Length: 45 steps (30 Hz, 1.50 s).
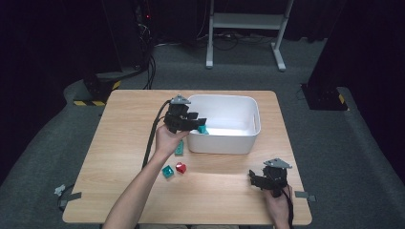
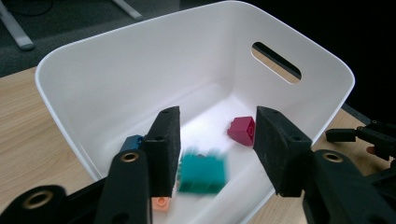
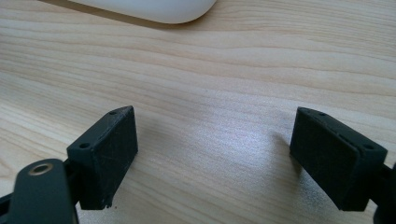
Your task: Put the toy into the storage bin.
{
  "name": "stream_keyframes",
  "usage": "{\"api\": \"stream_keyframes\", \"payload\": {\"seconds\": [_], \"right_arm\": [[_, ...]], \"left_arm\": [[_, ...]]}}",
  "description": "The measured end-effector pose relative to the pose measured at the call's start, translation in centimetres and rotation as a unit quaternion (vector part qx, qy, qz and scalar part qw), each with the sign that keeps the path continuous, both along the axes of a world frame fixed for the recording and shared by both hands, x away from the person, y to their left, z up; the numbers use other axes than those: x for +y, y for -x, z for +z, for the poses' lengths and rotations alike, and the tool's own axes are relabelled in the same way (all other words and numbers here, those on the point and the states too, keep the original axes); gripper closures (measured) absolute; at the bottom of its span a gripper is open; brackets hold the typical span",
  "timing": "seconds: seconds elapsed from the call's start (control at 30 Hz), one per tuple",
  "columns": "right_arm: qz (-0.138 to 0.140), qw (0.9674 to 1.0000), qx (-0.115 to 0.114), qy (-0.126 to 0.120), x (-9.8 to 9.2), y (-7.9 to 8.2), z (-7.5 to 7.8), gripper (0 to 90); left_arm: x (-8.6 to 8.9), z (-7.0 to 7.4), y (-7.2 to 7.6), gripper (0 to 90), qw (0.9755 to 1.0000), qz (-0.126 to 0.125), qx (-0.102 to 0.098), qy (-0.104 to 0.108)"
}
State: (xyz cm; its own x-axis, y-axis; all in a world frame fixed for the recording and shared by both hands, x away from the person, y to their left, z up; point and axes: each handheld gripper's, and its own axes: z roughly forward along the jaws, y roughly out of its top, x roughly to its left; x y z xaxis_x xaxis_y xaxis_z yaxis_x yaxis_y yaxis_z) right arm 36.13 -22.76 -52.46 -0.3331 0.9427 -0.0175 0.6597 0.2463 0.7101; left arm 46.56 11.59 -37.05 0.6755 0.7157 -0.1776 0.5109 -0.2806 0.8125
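left gripper (image 2: 215,140), jaws released, drops the teal brick (image 2: 203,173) into the white bin (image 2: 93,84); hold over the middle. right gripper (image 3: 215,154) gapes, nothing held.

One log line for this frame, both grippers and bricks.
left gripper: open over tub, teal brick blurred between jaws | right gripper: open, empty, on table | outside tub: red brick

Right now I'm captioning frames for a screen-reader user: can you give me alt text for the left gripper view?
A blurred teal brick sits between the open black jaws of the left gripper, untouched by either pad, over a white tub. In the tub lie a dark red brick, a blue brick and an orange one.
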Motion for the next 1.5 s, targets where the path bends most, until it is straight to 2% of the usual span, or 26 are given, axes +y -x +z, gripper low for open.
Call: {"api": "stream_keyframes", "payload": {"seconds": [0.47, 0.63, 0.9, 1.23, 1.5], "right_arm": [[0.000, 1.0000, 0.000, 0.000, 0.0, 0.0, 0.0, 15.0], [0.000, 1.0000, 0.000, 0.000, 0.0, 0.0, 0.0, 15.0], [0.000, 1.0000, 0.000, 0.000, 0.0, 0.0, 0.0, 14.9], [0.000, 1.0000, 0.000, 0.000, 0.0, 0.0, 0.0, 15.0], [0.001, 1.0000, 0.000, 0.000, 0.0, 0.0, 0.0, 15.0]], "left_arm": [[1.4, 1.0, 1.6, 42.1, 0.9994, 0.018, -0.027, -0.010], [2.4, 1.0, 2.3, 41.5, 0.9990, 0.026, -0.034, -0.013], [4.4, 0.9, 3.3, 40.8, 0.9981, 0.048, -0.040, -0.006], [6.6, 0.1, 4.6, 40.5, 0.9963, 0.074, -0.042, -0.008], [8.1, -1.3, 5.9, 40.0, 0.9952, 0.090, -0.037, -0.017]]}}
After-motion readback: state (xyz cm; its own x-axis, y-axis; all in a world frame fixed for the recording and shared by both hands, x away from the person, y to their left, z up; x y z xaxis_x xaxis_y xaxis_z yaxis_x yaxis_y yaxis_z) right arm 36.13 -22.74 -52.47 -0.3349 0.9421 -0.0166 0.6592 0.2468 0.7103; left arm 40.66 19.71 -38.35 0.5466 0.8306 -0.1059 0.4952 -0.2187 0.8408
